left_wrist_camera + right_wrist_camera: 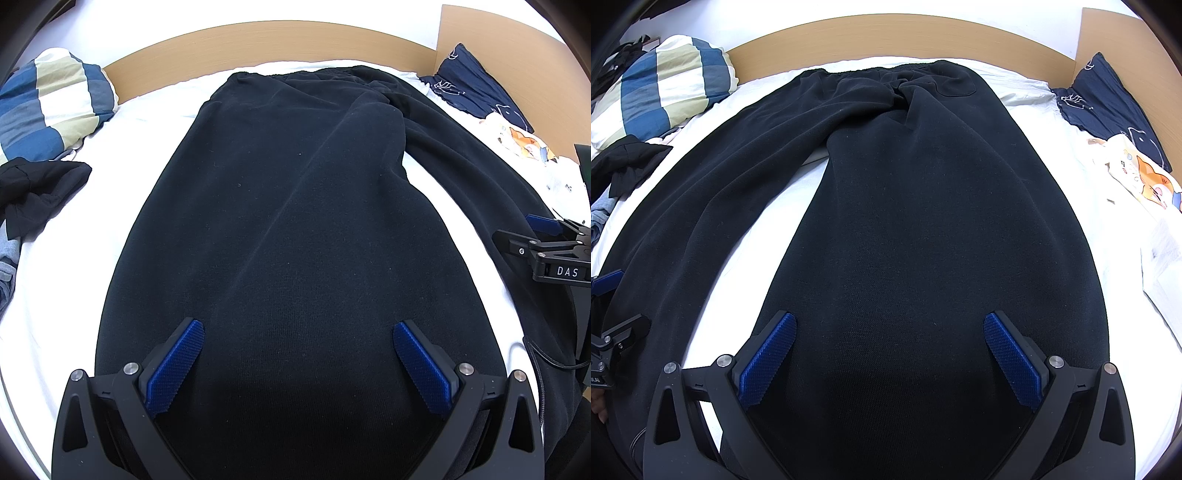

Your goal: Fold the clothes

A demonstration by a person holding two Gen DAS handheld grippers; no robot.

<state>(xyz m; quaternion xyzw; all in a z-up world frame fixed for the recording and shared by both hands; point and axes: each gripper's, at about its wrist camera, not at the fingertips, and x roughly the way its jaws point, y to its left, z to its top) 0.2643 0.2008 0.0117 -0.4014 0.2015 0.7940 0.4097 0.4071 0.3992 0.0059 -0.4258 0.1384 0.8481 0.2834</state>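
Between your left gripper's [298,363] spread blue pads lies one leg of the black fleece jogging trousers [288,229], and nothing is pinched. Your right gripper [889,360] is likewise released, poised over the other leg. Both legs run away from you across the white bedsheet [746,243] to the waistband, near the curved wooden headboard [886,37]. Further left sit a blue, cream and white striped pillow [672,88] and a crumpled black garment [37,192]; a navy printed pillow [476,88] lies at the far right.
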